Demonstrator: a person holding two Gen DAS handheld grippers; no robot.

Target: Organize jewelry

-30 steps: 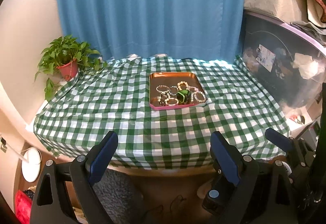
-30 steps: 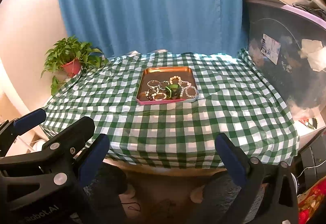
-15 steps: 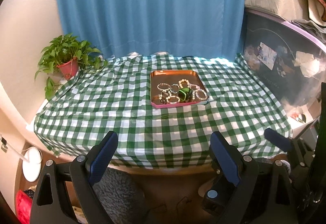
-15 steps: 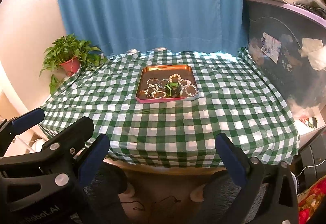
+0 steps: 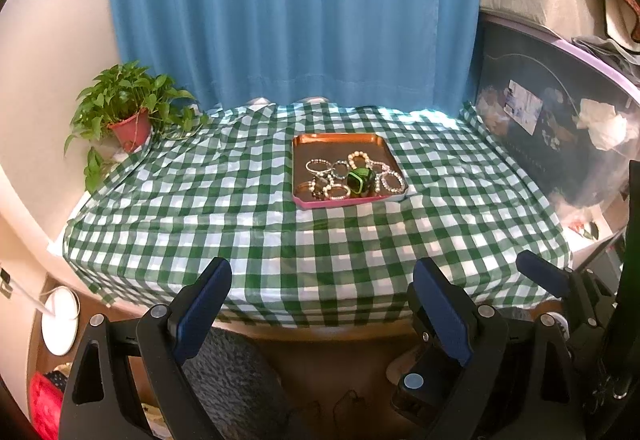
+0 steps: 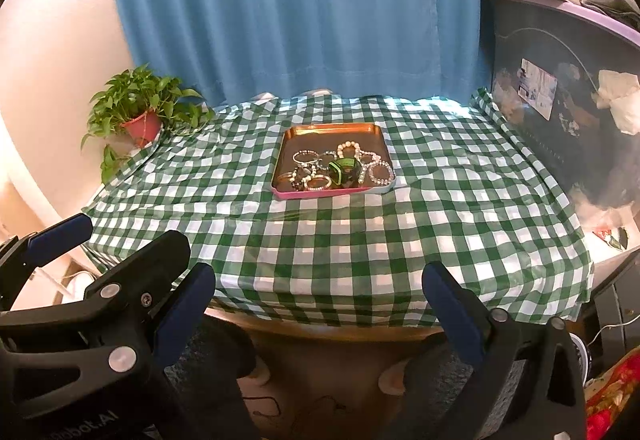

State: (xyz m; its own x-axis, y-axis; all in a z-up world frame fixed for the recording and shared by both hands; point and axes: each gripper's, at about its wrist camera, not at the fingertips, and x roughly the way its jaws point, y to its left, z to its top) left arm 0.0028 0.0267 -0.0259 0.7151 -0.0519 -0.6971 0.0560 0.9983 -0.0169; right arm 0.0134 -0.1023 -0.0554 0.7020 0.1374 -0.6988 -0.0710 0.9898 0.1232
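A copper tray with a pink rim (image 5: pixel 336 143) (image 6: pixel 332 133) sits mid-table on the green checked cloth. It holds several beaded bracelets (image 5: pixel 320 165) (image 6: pixel 306 157) and a green and black bangle (image 5: pixel 359 179) (image 6: pixel 344 169). My left gripper (image 5: pixel 322 290) is open and empty, off the table's near edge. My right gripper (image 6: pixel 318 290) is open and empty too, beside the left one. Both are well short of the tray. The left gripper also shows at the left of the right wrist view (image 6: pixel 60 240).
A potted plant (image 5: pixel 130 121) (image 6: pixel 142 123) stands at the table's back left corner. A blue curtain (image 5: pixel 288 11) hangs behind. A dark storage bin (image 5: pixel 560 127) flanks the right side. The checked cloth (image 5: pixel 200 207) hangs over the near edge. A white round object (image 5: pixel 60 324) lies on the floor at left.
Both grippers have moved slightly nearer the table and risen a little; the tray sits a bit lower in both views. Both stay open.
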